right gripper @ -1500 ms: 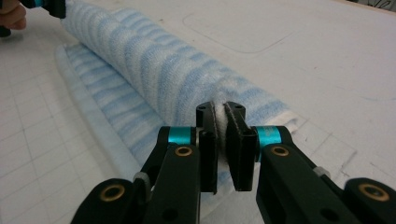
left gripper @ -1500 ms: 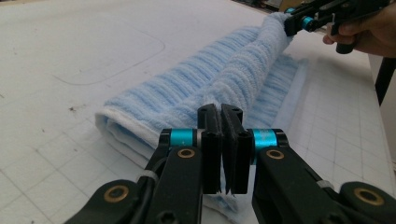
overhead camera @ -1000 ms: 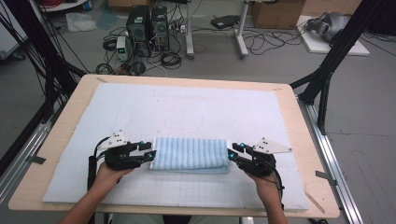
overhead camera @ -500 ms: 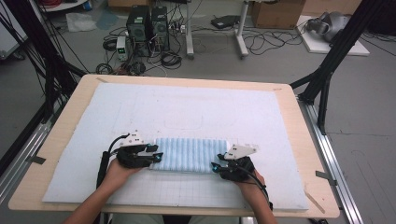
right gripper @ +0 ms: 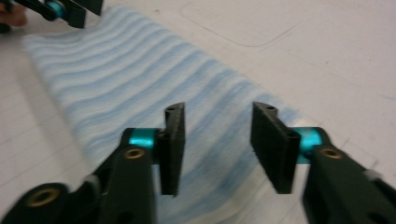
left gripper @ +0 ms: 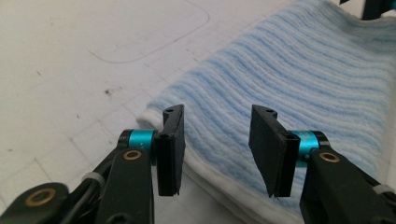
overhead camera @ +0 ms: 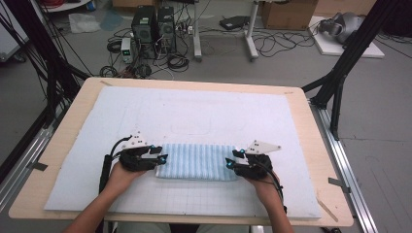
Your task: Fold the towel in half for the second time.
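A folded towel with light blue and white stripes (overhead camera: 197, 161) lies flat on the white mat (overhead camera: 194, 111), near the front. My left gripper (overhead camera: 163, 159) is at its left end. In the left gripper view the jaws (left gripper: 217, 112) stand apart over the towel's (left gripper: 303, 70) white-hemmed corner; they have just opened slightly, nothing pinched. My right gripper (overhead camera: 229, 162) is at the towel's right end. Its jaws (right gripper: 217, 108) hover apart over the striped cloth (right gripper: 116, 70), having opened a little this past second, pads clear of it. The left gripper (right gripper: 65, 9) shows far off at the other end.
The mat covers most of a wooden table (overhead camera: 63, 145). Bare mat stretches behind the towel and to both sides. Beyond the table's far edge are computer towers (overhead camera: 153, 26), cables on the floor and black frame legs (overhead camera: 340, 73).
Both hands have moved inward along the mat, bringing the jaws from beside the towel's ends to over them. The towel has not moved.
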